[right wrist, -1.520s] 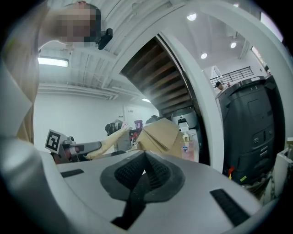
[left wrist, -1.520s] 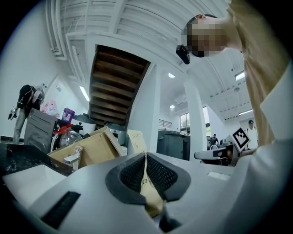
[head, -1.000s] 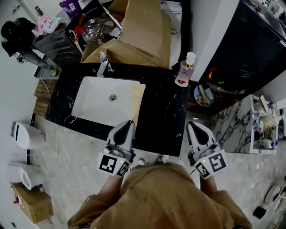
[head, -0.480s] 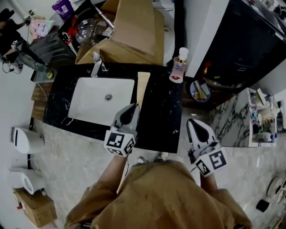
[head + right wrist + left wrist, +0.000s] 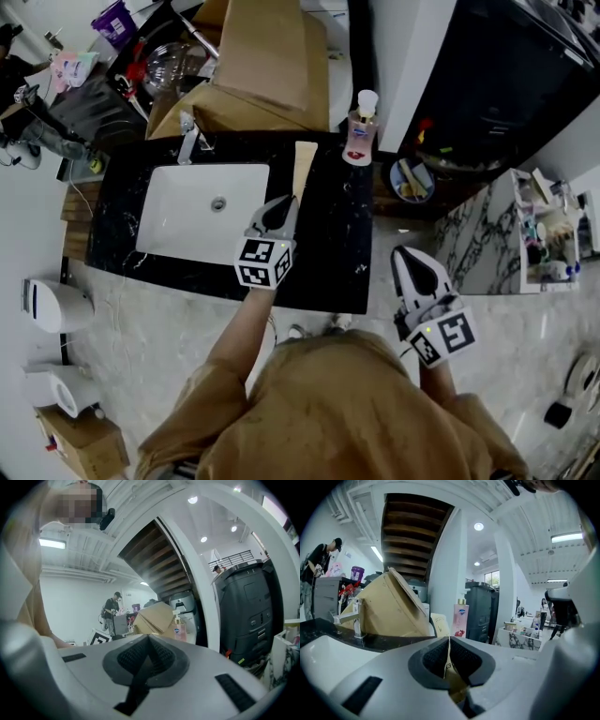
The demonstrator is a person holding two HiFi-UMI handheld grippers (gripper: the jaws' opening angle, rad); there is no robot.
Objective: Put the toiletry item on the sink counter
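Now the left fingers (image 5: 432,659) pinch the toiletry item (image 5: 303,167).

Over the black counter (image 5: 347,246), the left gripper (image 5: 281,204) pinches a flat tan pack (image 5: 303,167) that points to 12 o'clock. The white basin (image 5: 187,211) lies at its 9 o'clock and a pink pump bottle (image 5: 359,129) at 1 o'clock. The right gripper (image 5: 413,260) hangs off the counter at 4 o'clock.

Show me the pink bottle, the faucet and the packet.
Pink bottle (image 5: 359,129): head view, its body.
Faucet (image 5: 190,139): head view, its metal body.
Packet (image 5: 303,167): head view, the part beyond the jaws.
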